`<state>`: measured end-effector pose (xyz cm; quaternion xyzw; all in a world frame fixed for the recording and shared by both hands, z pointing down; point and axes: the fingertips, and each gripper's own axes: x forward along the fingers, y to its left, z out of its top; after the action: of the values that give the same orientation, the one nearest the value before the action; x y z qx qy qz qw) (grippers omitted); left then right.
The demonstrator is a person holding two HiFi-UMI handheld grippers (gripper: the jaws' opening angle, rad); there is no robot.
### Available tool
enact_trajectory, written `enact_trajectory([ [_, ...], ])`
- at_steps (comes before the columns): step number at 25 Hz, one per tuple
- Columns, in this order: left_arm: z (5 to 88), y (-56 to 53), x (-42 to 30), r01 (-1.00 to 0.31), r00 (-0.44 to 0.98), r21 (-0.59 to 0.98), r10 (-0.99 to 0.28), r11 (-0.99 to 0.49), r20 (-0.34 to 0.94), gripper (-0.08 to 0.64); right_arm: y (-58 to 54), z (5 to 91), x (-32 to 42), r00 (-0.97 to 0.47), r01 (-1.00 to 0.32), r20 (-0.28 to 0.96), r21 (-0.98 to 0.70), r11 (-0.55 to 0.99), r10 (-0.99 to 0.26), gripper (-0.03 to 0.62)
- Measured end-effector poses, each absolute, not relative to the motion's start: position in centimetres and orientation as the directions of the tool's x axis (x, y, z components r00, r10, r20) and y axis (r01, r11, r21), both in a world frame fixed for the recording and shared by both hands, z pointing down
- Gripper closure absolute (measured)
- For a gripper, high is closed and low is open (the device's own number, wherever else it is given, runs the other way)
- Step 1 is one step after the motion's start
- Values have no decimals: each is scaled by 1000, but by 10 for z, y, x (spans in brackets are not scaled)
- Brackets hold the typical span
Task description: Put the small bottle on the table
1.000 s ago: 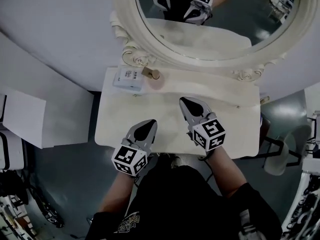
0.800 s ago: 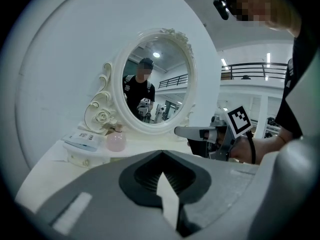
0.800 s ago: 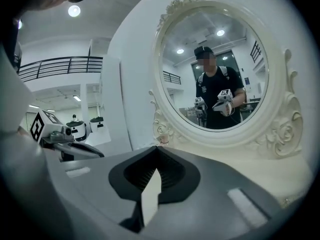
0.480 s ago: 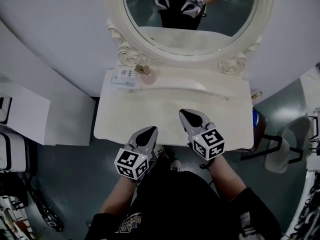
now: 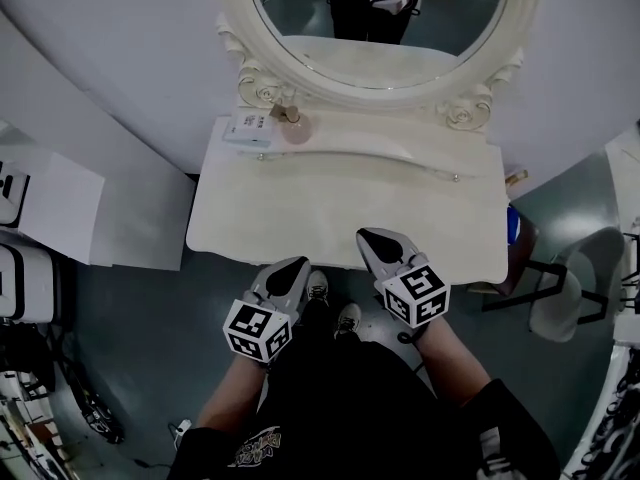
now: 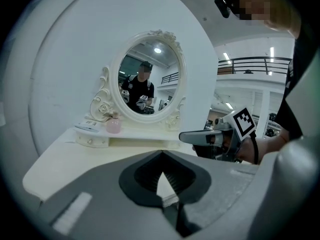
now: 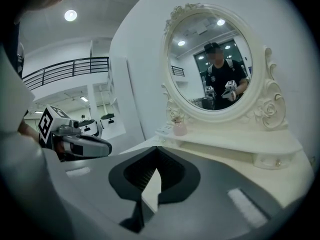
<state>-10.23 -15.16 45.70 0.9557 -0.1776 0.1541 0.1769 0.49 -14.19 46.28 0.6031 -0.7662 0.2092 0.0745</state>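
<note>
Approach stage: bottle (image 5: pixel 295 128) untouched.
Bottle stands on raised shelf (image 5: pixel 400 146) under mirror (image 5: pixel 440 18), just beside white box (image 5: pixel 248 128). Left tongs (image 5: pixel 296 265) and right tongs (image 5: pixel 368 236) are both closed, empty, at near edge of surface (image 5: pixel 300 218), well apart from it. Next, likely: reach in, open, grasp bottle.

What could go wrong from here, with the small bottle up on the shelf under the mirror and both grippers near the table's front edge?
1. The small bottle stands close beside a white box, just in front of the mirror frame's scroll. Jaws closing there might nudge either or tip it.
2. The left gripper and right gripper are both shut. Reaching in unopened would likely push the bottle over.
</note>
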Motion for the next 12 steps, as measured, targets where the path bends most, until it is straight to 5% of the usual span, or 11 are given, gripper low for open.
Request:
enact_trajectory([
  [12, 456, -158, -140, -416, 876, 266, -304, -869, 375, 560, -151, 472, -26, -276, -947, 366, -263, 186, -889, 563],
])
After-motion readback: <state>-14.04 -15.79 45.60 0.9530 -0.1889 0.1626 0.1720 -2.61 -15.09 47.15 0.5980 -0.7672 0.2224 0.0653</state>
